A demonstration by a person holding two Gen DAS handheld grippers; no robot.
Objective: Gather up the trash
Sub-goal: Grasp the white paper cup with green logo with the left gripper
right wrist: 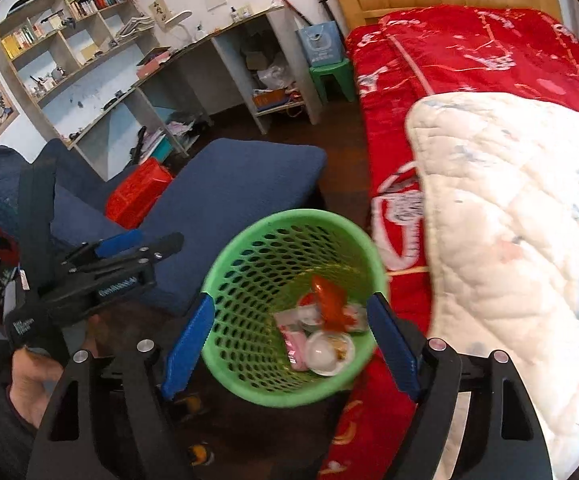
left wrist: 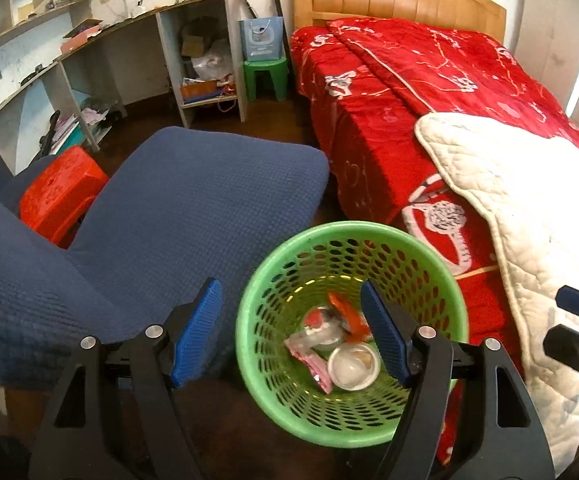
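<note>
A green perforated trash basket stands on the dark floor between a blue chair and the bed; it also shows in the right wrist view. Inside lie a white round cup, an orange-red wrapper and a pink wrapper; the same cup, orange-red wrapper and pink wrapper show in the right wrist view. My left gripper is open and empty above the basket. My right gripper is open and empty above the basket too. The left gripper also shows at the left of the right view.
A blue cushioned chair is left of the basket, with a red stool behind it. The bed with a red blanket and a white quilt is on the right. A desk with shelves and a green stool stand at the back.
</note>
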